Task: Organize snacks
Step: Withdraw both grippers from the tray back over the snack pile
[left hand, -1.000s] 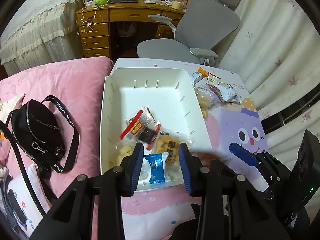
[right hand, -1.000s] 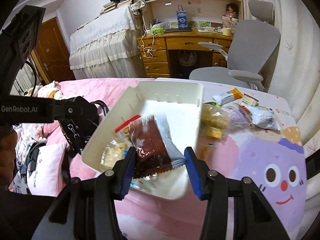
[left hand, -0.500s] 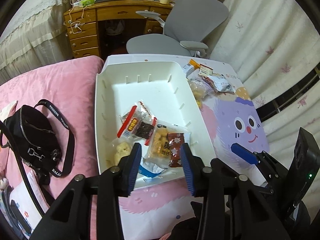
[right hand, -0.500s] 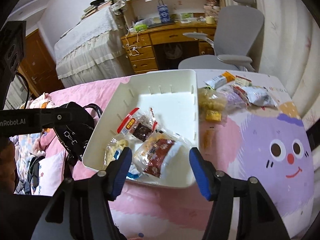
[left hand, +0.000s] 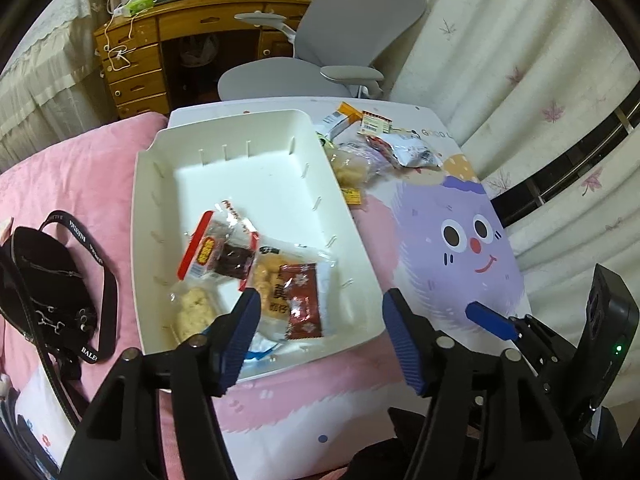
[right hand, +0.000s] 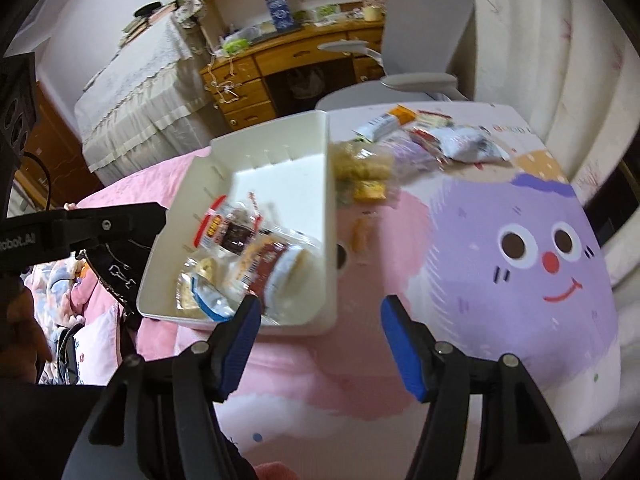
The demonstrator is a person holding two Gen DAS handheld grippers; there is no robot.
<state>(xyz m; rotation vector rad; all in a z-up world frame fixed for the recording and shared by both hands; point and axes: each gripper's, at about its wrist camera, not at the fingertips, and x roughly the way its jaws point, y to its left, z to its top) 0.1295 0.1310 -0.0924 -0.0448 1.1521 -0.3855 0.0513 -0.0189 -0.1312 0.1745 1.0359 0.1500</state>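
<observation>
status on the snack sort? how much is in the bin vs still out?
Done: several packets lie in the white bin, among them the red-edged packet and the dark red packet. In hand: nothing; the left tongs and right tongs have just been opening, with nothing between them. Left: the loose snack pile beside the bin on the cartoon mat.

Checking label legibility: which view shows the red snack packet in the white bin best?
The left wrist view: the red snack packet lies flat and sharp in the white bin. In the right wrist view it is blurred and foreshortened.
</observation>
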